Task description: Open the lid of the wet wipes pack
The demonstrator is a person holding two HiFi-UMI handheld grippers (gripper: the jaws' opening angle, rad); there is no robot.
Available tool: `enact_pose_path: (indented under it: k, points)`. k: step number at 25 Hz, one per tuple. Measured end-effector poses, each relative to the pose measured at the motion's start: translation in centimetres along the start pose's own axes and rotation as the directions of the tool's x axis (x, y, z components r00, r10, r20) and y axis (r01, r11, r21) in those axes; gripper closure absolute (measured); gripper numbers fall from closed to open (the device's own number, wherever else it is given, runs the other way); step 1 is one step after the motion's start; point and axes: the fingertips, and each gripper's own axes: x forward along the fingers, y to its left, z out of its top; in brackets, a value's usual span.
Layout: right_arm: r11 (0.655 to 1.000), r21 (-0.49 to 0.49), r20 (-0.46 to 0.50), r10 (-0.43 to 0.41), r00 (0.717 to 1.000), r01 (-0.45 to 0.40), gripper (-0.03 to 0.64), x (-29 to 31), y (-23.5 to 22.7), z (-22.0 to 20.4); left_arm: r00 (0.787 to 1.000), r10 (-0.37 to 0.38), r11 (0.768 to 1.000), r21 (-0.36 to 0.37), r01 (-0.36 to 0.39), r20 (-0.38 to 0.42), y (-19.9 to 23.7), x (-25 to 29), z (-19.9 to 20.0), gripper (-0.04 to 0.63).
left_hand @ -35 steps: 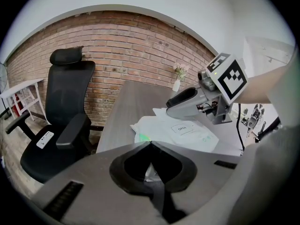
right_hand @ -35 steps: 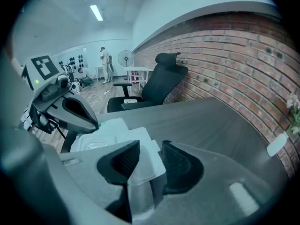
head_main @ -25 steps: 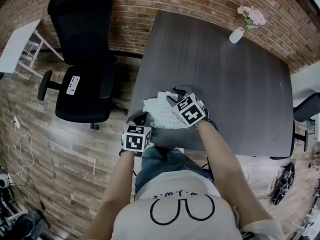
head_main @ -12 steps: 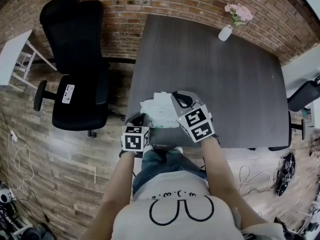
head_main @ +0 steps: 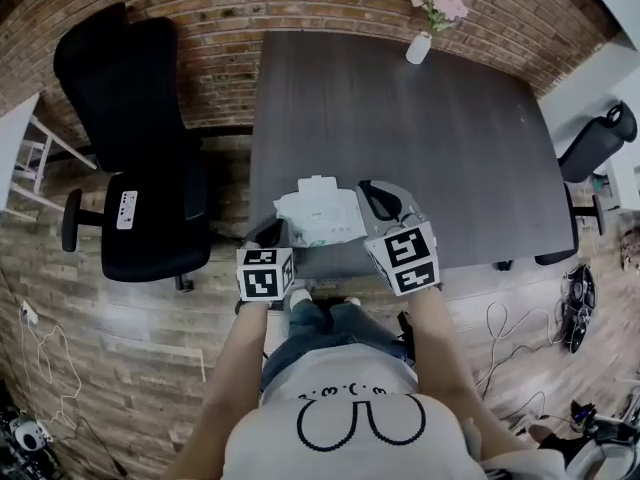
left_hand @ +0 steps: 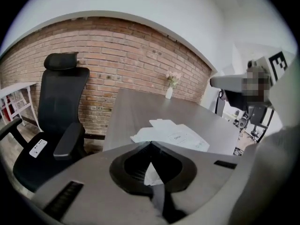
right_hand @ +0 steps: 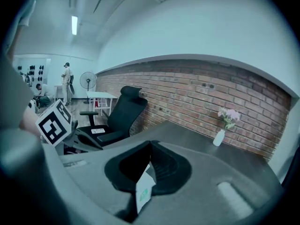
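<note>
The white wet wipes pack (head_main: 318, 215) lies flat on the dark table (head_main: 430, 138) near its front edge; a white flap sticks out at its far end. My left gripper (head_main: 277, 231) is at the pack's near left corner, shut, with a bit of white wrapper (left_hand: 152, 175) caught between its jaws; the pack (left_hand: 176, 136) stretches ahead of it. My right gripper (head_main: 376, 197) hangs raised beside the pack's right side. It is shut on a small white tab with green print (right_hand: 144, 192); whether the tab is still joined to the pack is hidden.
A black office chair (head_main: 130, 168) stands left of the table. A white vase with pink flowers (head_main: 420, 46) sits at the far edge by the brick wall. Another chair (head_main: 592, 140) is at the right. People (right_hand: 67, 76) stand far off.
My right gripper has left the top of the pack, drawing back toward me and to the right while rising. The left gripper and the pack have stayed where they were.
</note>
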Motion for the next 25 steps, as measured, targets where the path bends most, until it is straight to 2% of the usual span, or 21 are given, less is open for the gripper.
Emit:
enact_pose_path:
  k: [3,5,10,14,19,22,25]
  points:
    - [1.0,0.016,0.019,-0.02,1.0,0.02,0.617,-1.8,-0.3,0.0,0.996,-0.008,1.0,-0.023,0.01,0.088,-0.3,-1.9,2.0,0.597]
    - [1.0,0.016,0.029,-0.022,0.999,0.021,0.618,-2.7,-0.2,0.3,0.989,-0.009,1.0,-0.014,0.011,0.149,-0.5,-3.2,3.6,0.597]
    - [0.999,-0.002,0.076,-0.032,0.997,0.032,0.618,-5.5,0.2,1.8,0.956,0.017,0.996,0.081,-0.043,0.294,-1.4,-7.6,8.2,0.597]
    - [0.997,0.049,0.157,-0.067,0.985,0.06,0.618,-8.4,-0.8,4.3,0.911,0.03,0.98,0.168,-0.107,0.41,-2.3,-11.9,12.8,0.597]
    - [0.991,0.073,0.261,-0.126,0.957,0.111,0.618,-11.7,-2.9,8.5,0.836,0.011,0.951,0.253,-0.179,0.549,-4.5,-16.7,19.2,0.597]
    - [0.987,0.084,0.323,-0.156,0.933,0.136,0.618,-13.8,-4.1,10.9,0.798,-0.017,0.937,0.288,-0.197,0.602,-6.1,-18.8,22.3,0.597]
    - [0.983,0.096,0.366,-0.182,0.913,0.158,0.618,-15.7,-5.3,12.7,0.771,-0.039,0.928,0.309,-0.208,0.636,-7.7,-20.5,24.4,0.597]
